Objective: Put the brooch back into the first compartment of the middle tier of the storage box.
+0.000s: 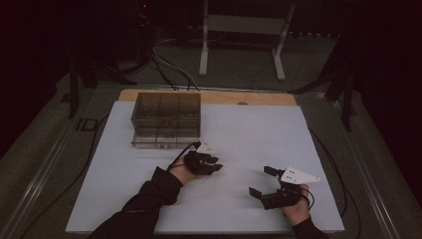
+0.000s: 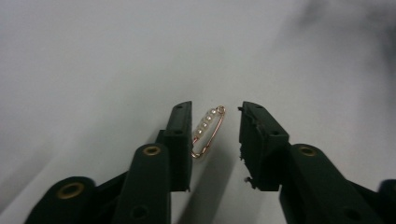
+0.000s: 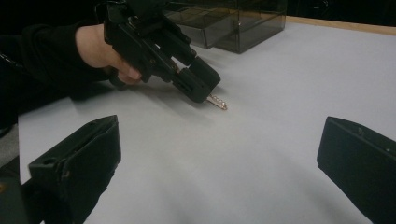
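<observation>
A small rose-gold safety pin strung with white pearls [image 2: 208, 130] lies on the white table sheet [image 1: 259, 129]. My left gripper [image 2: 215, 112] is open, its jaws lowered on either side of the pin, which sits close against the left-hand jaw. In the right gripper view the left gripper [image 3: 201, 91] tilts down onto the sheet with the pin [image 3: 218, 102] sticking out past its tips. In the high view the left gripper [image 1: 217, 163] is near the table's middle. My right gripper [image 1: 260, 180] rests at the front right, open wide [image 3: 219, 140] and holding nothing.
A smoky clear plastic box with compartments [image 1: 165, 119] stands at the back left of the sheet, just behind the left hand, also seen as the box [image 3: 233, 23]. Cables trail off the table's left and right sides. A white stand [image 1: 244, 30] is on the floor beyond.
</observation>
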A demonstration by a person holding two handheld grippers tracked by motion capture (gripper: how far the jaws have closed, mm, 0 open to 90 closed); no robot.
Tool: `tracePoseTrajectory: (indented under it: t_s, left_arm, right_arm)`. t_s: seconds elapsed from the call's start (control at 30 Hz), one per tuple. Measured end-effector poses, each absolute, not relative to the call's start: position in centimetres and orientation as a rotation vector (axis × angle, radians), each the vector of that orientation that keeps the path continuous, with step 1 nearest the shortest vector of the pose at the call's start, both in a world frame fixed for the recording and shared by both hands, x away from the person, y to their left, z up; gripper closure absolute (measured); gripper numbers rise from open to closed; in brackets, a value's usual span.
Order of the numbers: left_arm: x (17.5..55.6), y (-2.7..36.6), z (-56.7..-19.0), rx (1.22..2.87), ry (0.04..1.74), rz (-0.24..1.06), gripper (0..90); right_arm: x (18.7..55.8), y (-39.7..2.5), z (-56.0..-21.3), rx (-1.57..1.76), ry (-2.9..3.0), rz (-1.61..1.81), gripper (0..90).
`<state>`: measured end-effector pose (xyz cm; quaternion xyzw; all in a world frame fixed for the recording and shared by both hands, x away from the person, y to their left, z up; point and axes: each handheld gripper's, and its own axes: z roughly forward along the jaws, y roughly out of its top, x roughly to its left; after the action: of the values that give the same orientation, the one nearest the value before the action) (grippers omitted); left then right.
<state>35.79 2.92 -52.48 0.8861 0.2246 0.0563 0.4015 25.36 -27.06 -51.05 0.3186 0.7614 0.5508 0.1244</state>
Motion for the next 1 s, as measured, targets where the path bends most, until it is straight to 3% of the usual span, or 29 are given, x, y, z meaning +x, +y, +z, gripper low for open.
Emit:
tracePoseTrajectory:
  t_s: [0.4, 0.6, 1.0]
  left_arm:
    - [35.84, 2.28, -53.03, 2.268, 0.547, 0.178, 76.5]
    - [35.85, 2.25, -53.13, 2.27, 0.552, 0.186, 85.8]
    - [35.68, 2.2, -52.91, 2.271, 0.554, 0.184, 88.0]
  right_arm:
    - [25.39, -27.07, -51.08, 0.928, 2.221, 1.603, 0.0]
    - [25.4, -27.02, -51.1, 0.93, 2.225, 1.602, 0.0]
    - [25.4, -26.99, -51.12, 0.936, 2.227, 1.604, 0.0]
